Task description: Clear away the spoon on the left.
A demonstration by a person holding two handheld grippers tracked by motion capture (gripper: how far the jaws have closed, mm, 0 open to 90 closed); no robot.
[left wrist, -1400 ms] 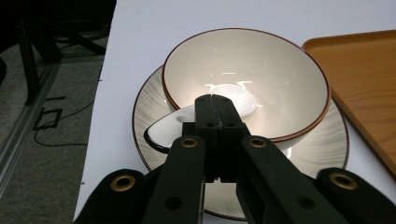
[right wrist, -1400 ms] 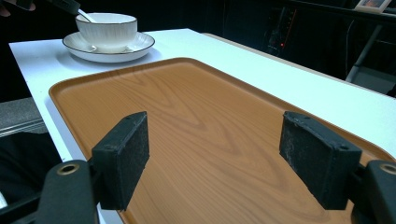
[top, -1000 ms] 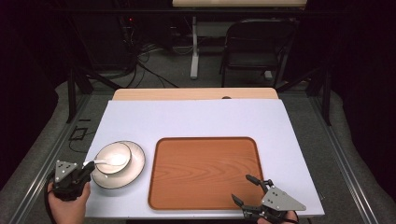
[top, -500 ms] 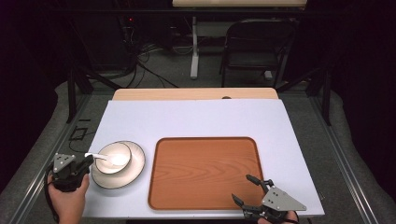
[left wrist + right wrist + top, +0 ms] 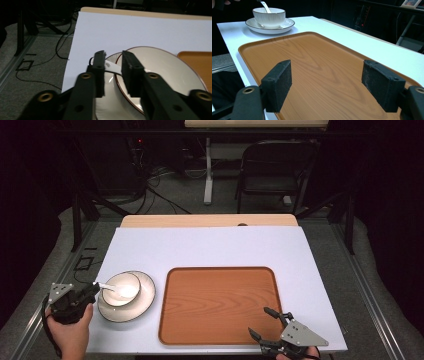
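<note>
A white bowl [image 5: 121,289] stands on a white plate [image 5: 141,306] at the table's front left, with a white spoon [image 5: 113,287] in it. My left gripper [image 5: 95,287] is at the bowl's left rim, shut on the spoon's handle [image 5: 111,67], which spans the narrow gap between the jaws [image 5: 113,55]; the bowl [image 5: 162,67] lies just beyond. A wooden tray [image 5: 220,305] lies bare at front centre. My right gripper [image 5: 258,321] hangs open over the tray's front right edge, with nothing between its pads [image 5: 327,82]. Bowl [image 5: 269,16], plate [image 5: 277,27] and spoon [image 5: 265,6] show far off in the right gripper view.
The table [image 5: 210,247] is covered with a white sheet, and a strip of wood shows along its far edge. A dark chair [image 5: 275,167] and cables on the floor lie beyond it. The tray's low rim [image 5: 249,46] runs close under my right gripper.
My left gripper has moved forward and up along the bowl's left side, and the spoon's handle has risen with it. The right gripper has stayed where it was.
</note>
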